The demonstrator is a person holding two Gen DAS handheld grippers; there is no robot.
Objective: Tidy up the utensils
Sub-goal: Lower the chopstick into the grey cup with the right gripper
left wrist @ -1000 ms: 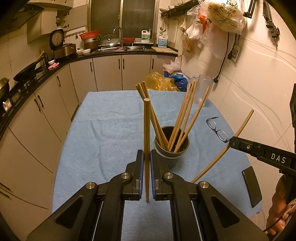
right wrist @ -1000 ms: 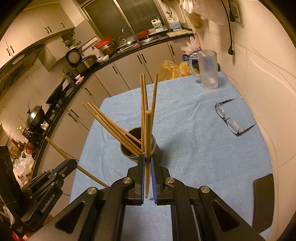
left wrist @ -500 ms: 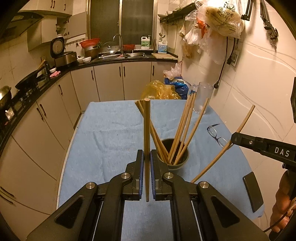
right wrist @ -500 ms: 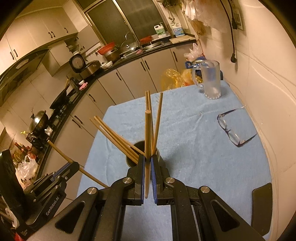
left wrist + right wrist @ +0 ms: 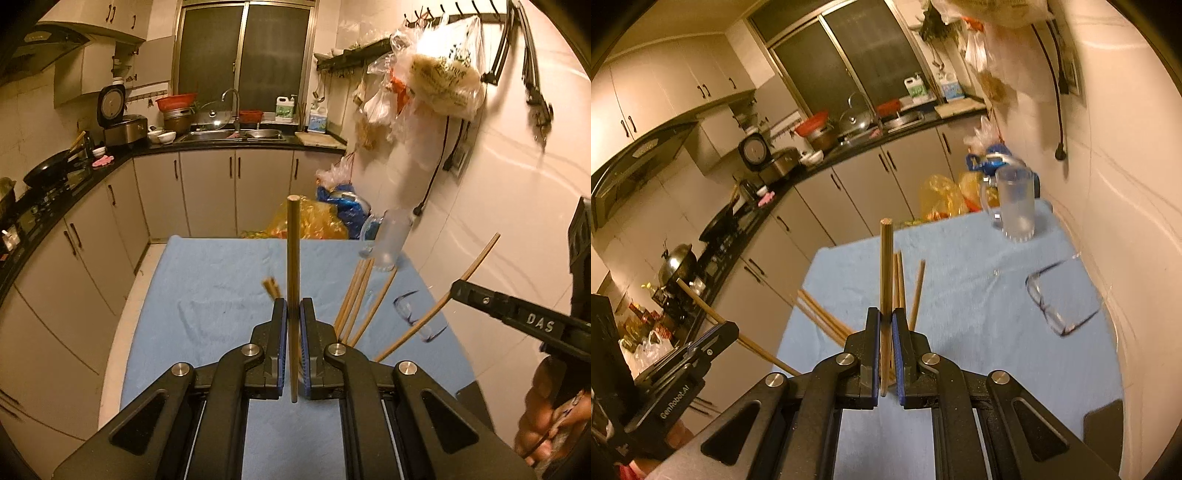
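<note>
While each gripper clamps a chopstick, eyeglasses [image 5: 1060,299] lie beside standing chopsticks [image 5: 356,299].

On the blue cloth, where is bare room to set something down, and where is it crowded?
Bare cloth runs along the cabinet-side edge, left of the standing chopsticks. Another bare patch lies between the chopsticks and the eyeglasses. The wall side is crowded: glass mug, eyeglasses and a dark flat object.

We count two tongs [image 5: 293,332] [image 5: 885,332], each with one chopstick [image 5: 293,266] [image 5: 886,273], one glass mug [image 5: 1015,203], and one pair of eyeglasses [image 5: 1060,295].
</note>
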